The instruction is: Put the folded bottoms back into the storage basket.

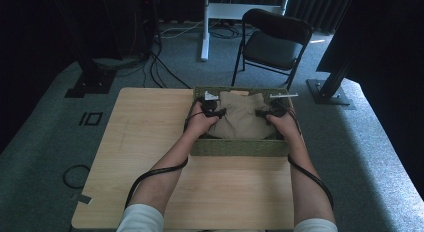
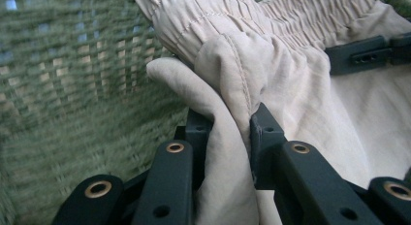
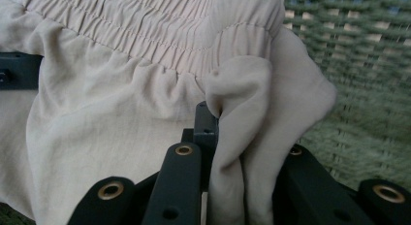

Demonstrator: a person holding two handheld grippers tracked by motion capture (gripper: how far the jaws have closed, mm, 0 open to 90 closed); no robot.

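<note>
Dim, murky surroundings; blurred close-ups

A beige cloth garment (image 1: pixel 242 117) with a gathered, elastic-style band (image 2: pixel 271 16) along one edge lies crumpled inside a green woven basket (image 1: pixel 240 148). The basket is rectangular and sits on the far right part of a light wooden worktop (image 1: pixel 150 142). The garment fills most of the basket's inside. Its left edge is bunched into a fold pinched between the jaws of the left gripper (image 2: pixel 228 137), and its right edge is pinched the same way by the right gripper (image 3: pixel 237 137). The banded edge runs between the two held corners, near the basket's far wall.
</note>
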